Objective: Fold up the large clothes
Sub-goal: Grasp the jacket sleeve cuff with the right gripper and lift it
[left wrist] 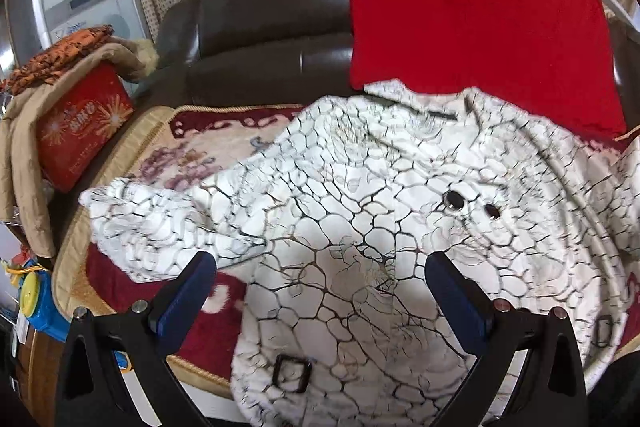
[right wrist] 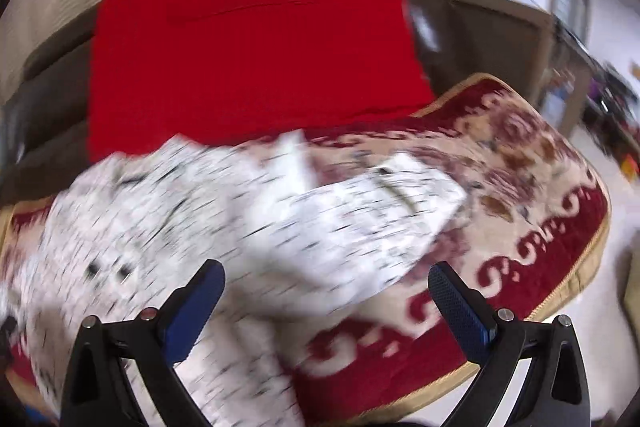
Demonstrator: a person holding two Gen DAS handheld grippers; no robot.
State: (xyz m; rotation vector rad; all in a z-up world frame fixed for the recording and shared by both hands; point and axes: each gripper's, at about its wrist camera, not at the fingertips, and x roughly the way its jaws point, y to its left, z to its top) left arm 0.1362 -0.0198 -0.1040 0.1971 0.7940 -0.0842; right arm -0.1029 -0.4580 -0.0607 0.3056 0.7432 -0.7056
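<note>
Both tongs are released and hold nothing: the left gripper [left wrist: 320, 267] hovers over the white crackle-print coat [left wrist: 360, 227], the right gripper [right wrist: 326, 277] over its sleeve [right wrist: 380, 203]. The coat lies spread on the patterned sofa cover [right wrist: 520, 227], below the red garment [left wrist: 460, 15]. Folding looks barely begun; next, each must pinch a sleeve.

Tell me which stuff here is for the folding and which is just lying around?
For the folding:
- white crackle-print jacket, spread on the patterned sofa cover
- left tongs, open above it
- right tongs, open above its sleeve

Just lying around:
- red blanket on the sofa back
- red gift box
- beige coat
- blue and yellow toy
</note>
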